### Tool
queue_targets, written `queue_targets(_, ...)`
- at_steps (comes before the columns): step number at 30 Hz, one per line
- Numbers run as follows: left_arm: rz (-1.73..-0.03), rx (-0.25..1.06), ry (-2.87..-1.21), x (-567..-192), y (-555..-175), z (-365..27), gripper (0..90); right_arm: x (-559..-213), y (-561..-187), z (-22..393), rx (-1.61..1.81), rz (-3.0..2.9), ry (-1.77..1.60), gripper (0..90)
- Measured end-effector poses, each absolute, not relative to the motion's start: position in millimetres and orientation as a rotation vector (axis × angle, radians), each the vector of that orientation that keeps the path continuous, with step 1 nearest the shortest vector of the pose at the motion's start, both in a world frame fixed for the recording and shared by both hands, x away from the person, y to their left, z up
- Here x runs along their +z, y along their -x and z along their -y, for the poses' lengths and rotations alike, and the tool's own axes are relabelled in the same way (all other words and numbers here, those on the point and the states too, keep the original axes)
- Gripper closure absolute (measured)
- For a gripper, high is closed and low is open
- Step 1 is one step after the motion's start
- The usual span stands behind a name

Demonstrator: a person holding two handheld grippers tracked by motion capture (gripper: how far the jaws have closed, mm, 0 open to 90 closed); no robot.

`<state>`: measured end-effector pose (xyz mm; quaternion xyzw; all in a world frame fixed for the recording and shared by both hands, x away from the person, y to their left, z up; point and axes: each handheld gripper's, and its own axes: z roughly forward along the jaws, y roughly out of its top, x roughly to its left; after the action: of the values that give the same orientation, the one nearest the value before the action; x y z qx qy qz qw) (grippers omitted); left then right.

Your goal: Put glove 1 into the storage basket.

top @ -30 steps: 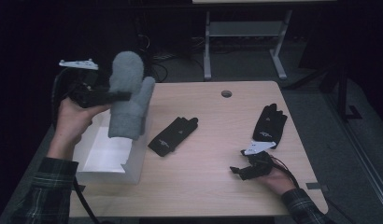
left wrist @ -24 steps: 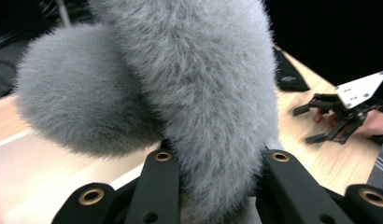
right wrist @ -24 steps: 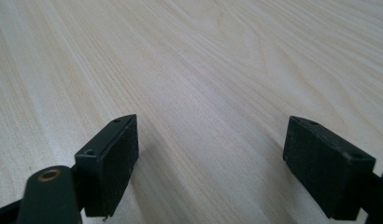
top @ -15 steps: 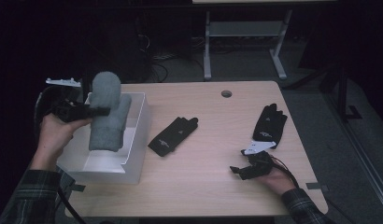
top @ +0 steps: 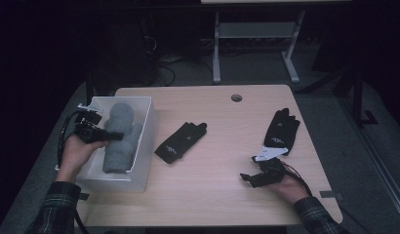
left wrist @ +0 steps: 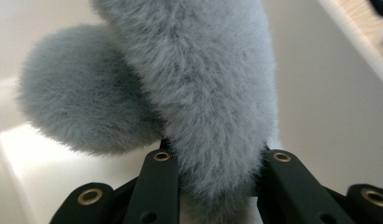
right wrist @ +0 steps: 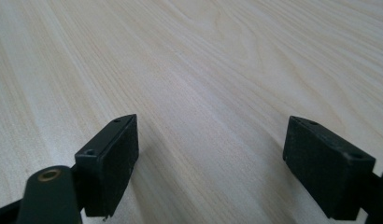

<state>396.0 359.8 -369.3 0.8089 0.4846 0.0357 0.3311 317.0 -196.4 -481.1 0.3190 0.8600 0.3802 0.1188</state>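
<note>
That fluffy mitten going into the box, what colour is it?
Grey, a soft blue-grey; the mitten shows best in the left gripper view.

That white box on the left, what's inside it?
The white box holds a fuzzy grey mitten, gripped between the jaws of the left gripper. White wall shows beside the mitten; whatever lies beneath it on the floor is covered.

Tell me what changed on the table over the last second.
The left gripper, shut on the grey fluffy mitten, carried it down from above the table's left edge into the white bin, where it now lies; the jaws still press its sides. The right gripper stayed open, resting on the table. The two black gloves did not move.
</note>
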Motion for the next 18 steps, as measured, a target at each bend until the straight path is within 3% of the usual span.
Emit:
queue_targets(13,-1.339,0.011,-2.196,-414,-410,-356,68.8,-481,-317,196,1.111,-2.513,-0.935,18.2)
queue_targets(17,-1.372,-0.025,-2.149,-422,-411,-361,61.2,-481,-317,196,1.111,-2.513,-0.935,18.2)
queue_targets(18,-1.384,-0.010,-2.145,-421,-411,-362,48.4,-481,-317,196,1.111,-2.513,-0.935,18.2)
